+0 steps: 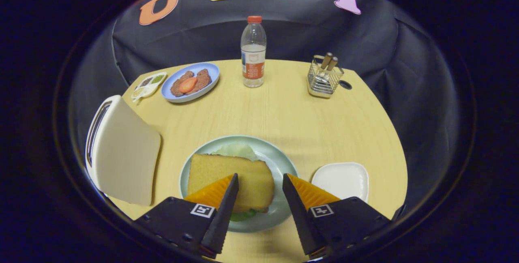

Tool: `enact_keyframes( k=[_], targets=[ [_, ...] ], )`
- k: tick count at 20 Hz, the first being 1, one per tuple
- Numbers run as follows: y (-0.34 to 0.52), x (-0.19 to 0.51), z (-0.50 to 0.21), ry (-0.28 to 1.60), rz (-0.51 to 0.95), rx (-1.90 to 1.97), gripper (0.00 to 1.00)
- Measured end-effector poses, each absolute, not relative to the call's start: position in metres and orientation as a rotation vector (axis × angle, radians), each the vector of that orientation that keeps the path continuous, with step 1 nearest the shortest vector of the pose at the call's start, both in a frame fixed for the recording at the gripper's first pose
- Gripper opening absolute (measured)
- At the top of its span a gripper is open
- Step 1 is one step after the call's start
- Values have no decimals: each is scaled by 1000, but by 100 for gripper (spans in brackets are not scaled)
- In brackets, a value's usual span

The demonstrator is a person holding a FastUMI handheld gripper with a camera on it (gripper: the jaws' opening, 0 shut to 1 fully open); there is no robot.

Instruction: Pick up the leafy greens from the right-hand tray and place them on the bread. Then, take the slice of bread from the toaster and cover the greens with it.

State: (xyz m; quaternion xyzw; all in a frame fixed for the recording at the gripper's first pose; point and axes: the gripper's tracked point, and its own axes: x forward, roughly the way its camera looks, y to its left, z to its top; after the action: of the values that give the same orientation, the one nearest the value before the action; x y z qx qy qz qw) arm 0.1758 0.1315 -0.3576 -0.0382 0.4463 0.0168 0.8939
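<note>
I hold the gripper (260, 182) spread, nothing between its fingers, just above the bread slice (231, 180) on the green plate (279, 161). Greens (237, 150) peek out at its far and near edges. I judge a straight lift-off best now. Bottom slice hidden; toaster (121, 149) slot contents unclear.

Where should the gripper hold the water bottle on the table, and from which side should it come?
Judging by shape, grip the bottle on its round body near the label, coming level from the near side, over the plate. It stands upright with free table around it. The gripper is open above the bread.
</note>
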Motion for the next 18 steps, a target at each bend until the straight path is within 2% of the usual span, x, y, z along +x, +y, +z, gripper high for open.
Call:
enact_keyframes(
  k=[3,5,10,14,18],
  targets=[
    [128,168,-336,890,30,-88,71],
    [128,159,-320,872,31,-81,76],
    [131,142,-259,767,31,-59,83],
    [128,134,-196,623,15,-83,91],
    [128,126,-116,366,15,-166,95]
  ],
)
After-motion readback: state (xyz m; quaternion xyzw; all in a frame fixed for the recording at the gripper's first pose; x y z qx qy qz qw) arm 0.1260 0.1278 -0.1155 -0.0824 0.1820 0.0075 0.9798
